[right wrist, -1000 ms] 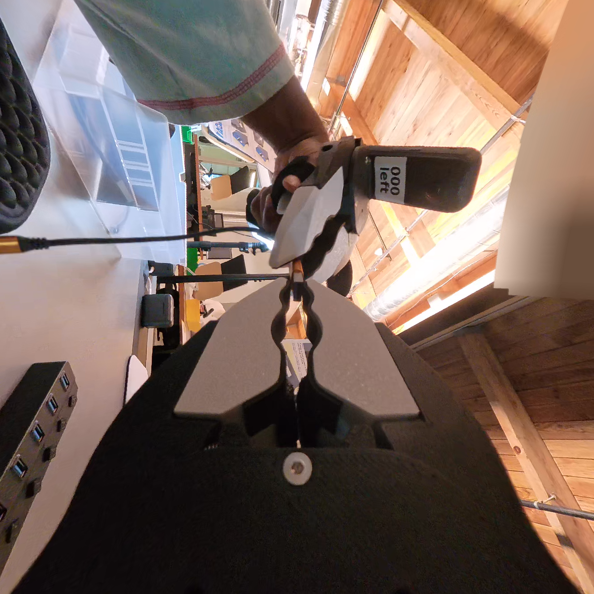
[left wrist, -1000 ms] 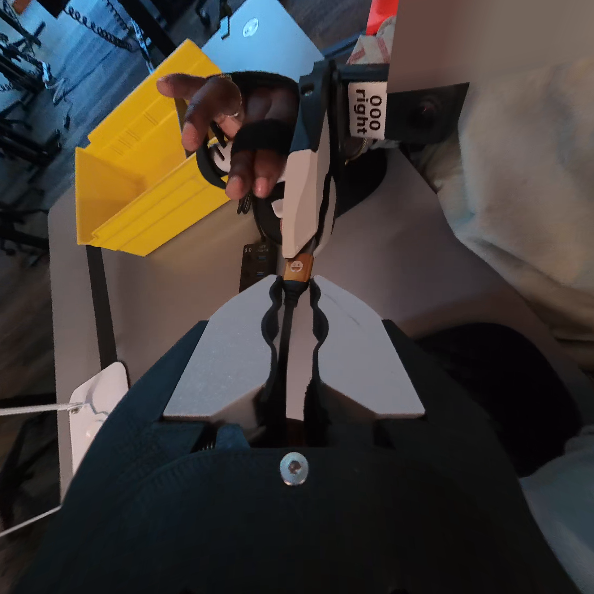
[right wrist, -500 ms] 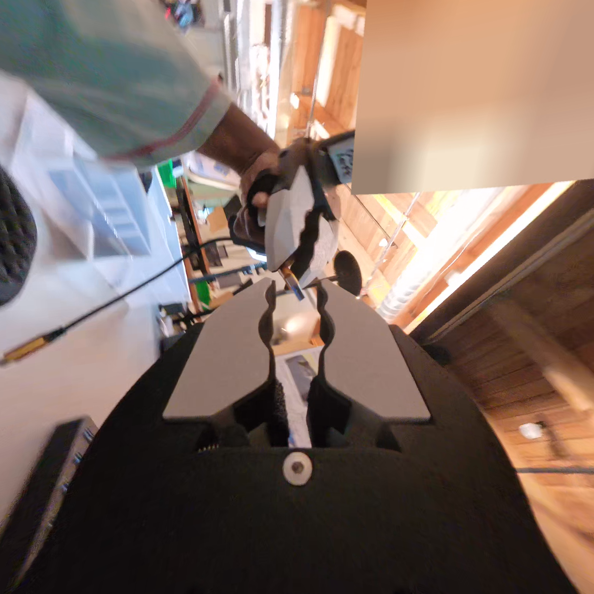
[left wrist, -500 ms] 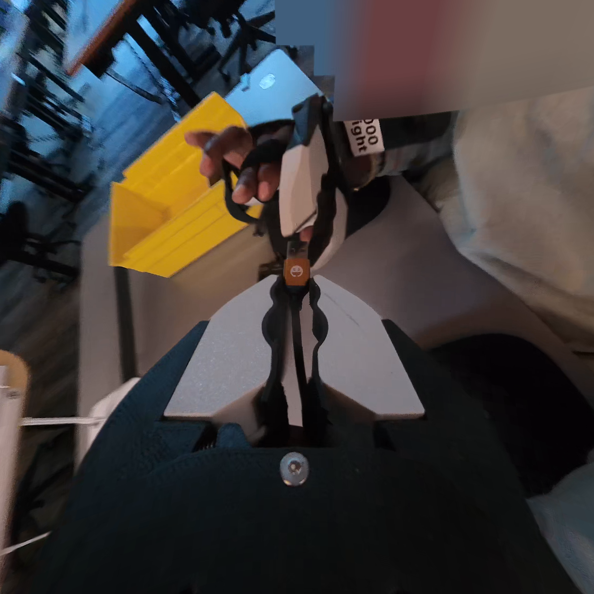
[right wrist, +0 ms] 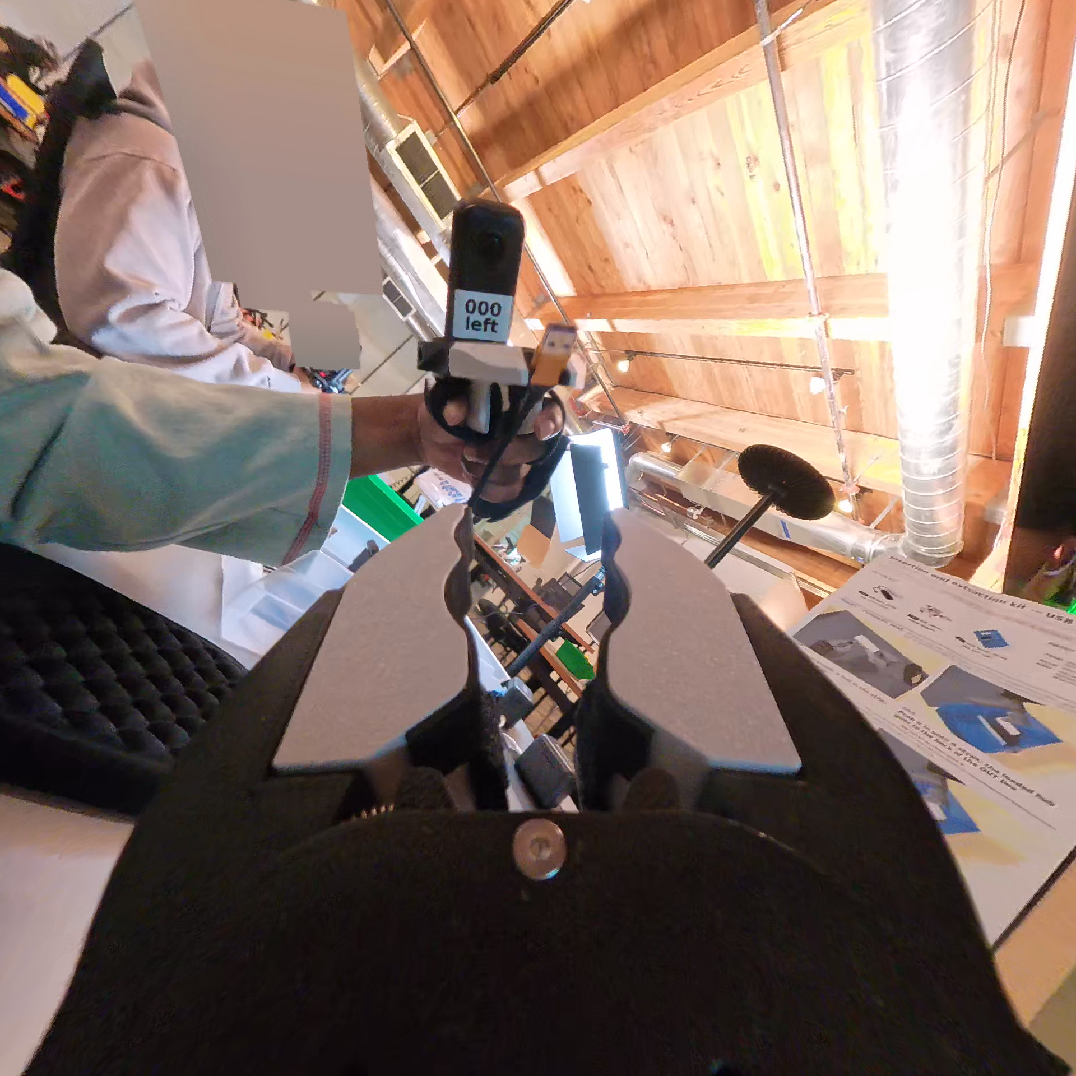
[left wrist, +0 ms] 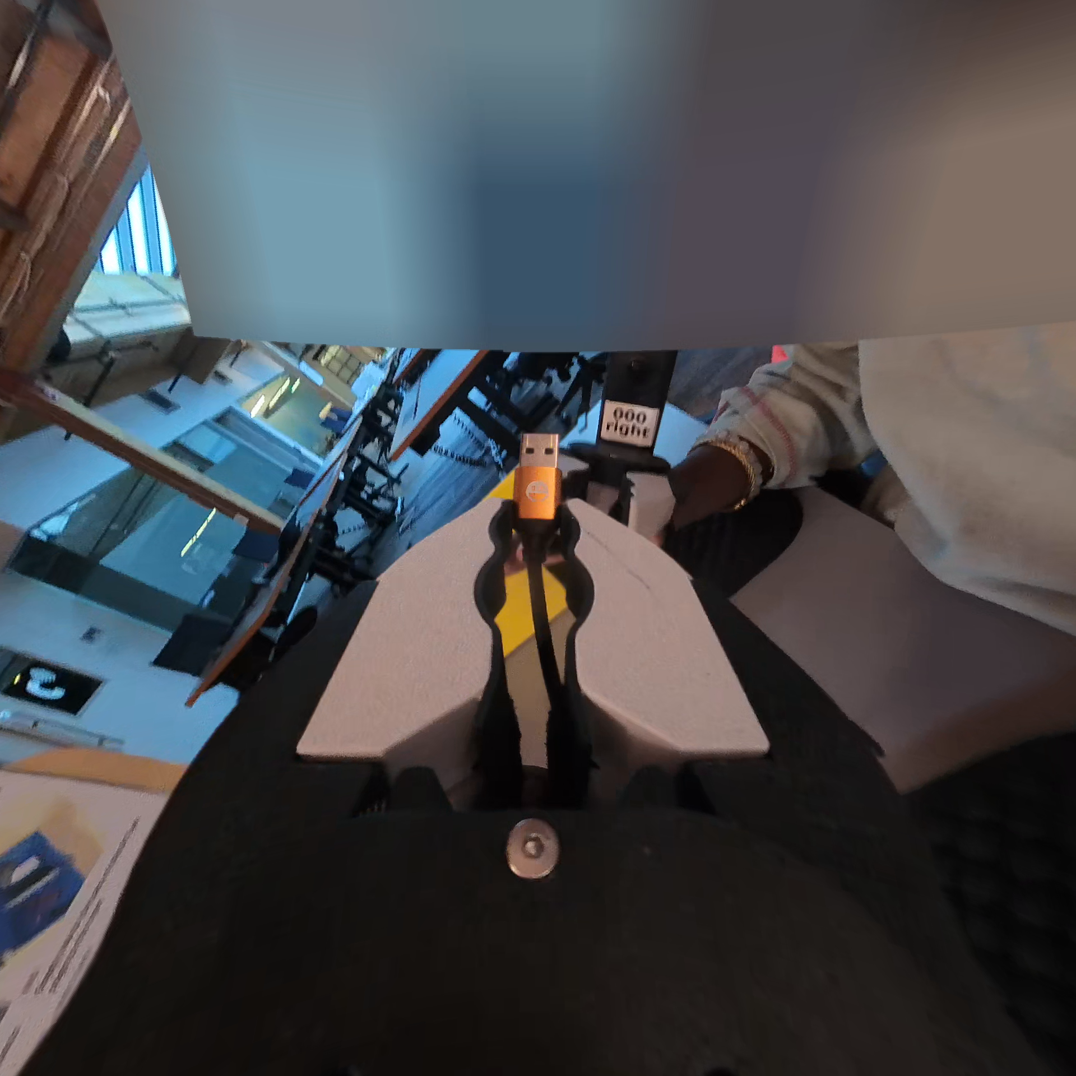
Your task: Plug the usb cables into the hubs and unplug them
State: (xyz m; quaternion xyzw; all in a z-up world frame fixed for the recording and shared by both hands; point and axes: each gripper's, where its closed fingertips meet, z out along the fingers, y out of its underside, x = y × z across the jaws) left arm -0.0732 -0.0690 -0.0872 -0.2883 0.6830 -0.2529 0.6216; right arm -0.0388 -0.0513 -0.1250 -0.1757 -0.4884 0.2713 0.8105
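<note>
Left gripper [left wrist: 536, 512] clamps the orange metal USB plug [left wrist: 538, 486]; right gripper [right wrist: 535, 524] fingers apart.

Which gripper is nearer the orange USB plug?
Left. The left gripper is shut on the orange USB plug; the right gripper is open, apart from it.

usb plug [left wrist: 537, 474] sticks out past the left gripper [left wrist: 534, 515] tips, cable [left wrist: 540, 611] running back between the fingers, and the right gripper [left wrist: 620, 483] sits just behind-right of it.
</note>
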